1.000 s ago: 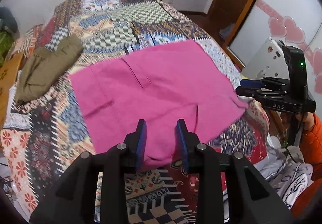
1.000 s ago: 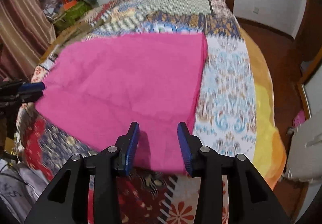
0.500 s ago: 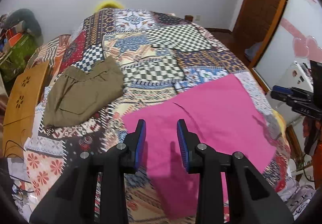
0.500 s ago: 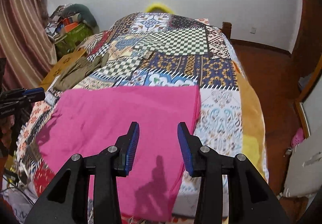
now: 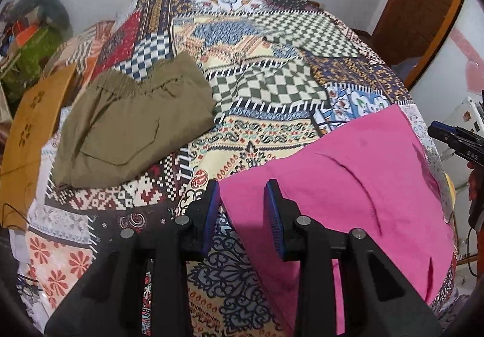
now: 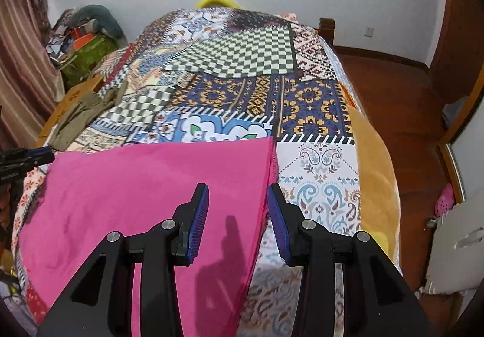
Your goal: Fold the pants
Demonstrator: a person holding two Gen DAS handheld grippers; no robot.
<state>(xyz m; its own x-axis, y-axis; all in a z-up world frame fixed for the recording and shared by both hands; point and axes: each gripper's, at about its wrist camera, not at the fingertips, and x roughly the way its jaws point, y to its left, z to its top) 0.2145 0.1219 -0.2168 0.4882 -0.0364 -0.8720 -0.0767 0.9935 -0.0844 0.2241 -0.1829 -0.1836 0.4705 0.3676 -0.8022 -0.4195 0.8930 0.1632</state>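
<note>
Pink pants (image 5: 348, 185) lie flat on the patchwork bed cover (image 5: 257, 70), spread beneath and ahead of both tools. Left tool (image 5: 242, 216) straddles the left edge, right tool (image 6: 237, 216) the right edge; both narrowly parted, empty. Risk: pads pinch the cover too, or one layer only, skewing the fold. Since a second ago both swung outward from mid-cloth; olive shorts (image 5: 130, 122) fill more of the view.

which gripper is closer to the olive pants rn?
Left. The left gripper hangs over the near left corner of the pink pants, beside the olive pants. The right gripper is over the pink pants' opposite edge.
</note>
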